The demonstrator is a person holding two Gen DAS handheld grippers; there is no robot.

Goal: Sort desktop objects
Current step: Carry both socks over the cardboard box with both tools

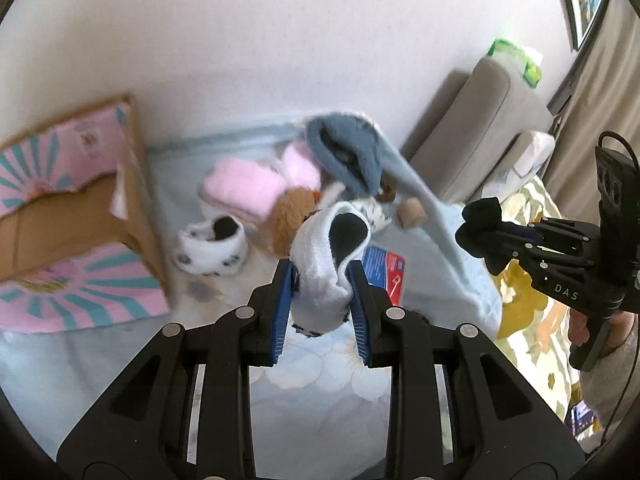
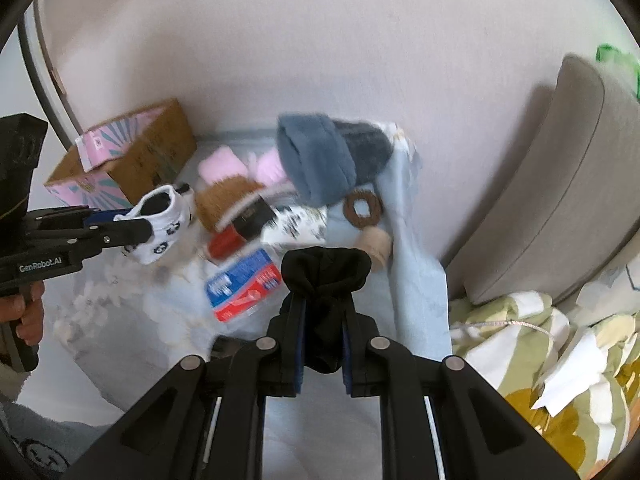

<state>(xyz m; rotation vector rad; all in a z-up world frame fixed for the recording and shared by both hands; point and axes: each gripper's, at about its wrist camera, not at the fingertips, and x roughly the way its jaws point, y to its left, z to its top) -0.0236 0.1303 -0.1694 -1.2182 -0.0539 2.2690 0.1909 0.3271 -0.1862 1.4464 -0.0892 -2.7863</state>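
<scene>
My left gripper [image 1: 322,276] is shut on a white sock with black panda marks [image 1: 330,252], held up above the pale blue bedsheet [image 1: 320,384]. From the right wrist view the same sock [image 2: 160,220] hangs in that gripper at the left. My right gripper [image 2: 324,308] is shut on a black sock [image 2: 326,276], bunched above its pads; in the left wrist view this sock [image 1: 480,232] shows at the right. On the sheet lie a second panda sock [image 1: 210,246], pink fluffy socks [image 1: 244,188], a brown fluffy one [image 1: 290,216] and a blue-grey fluffy one [image 1: 344,152].
A cardboard box with pink flaps [image 1: 68,216] stands open at the left by the wall. A red and blue packet [image 2: 244,288], a brown ring [image 2: 362,208] and a small wooden cylinder [image 1: 412,214] lie among the socks. A grey cushion [image 2: 560,184] and flowered quilt [image 2: 540,360] are at the right.
</scene>
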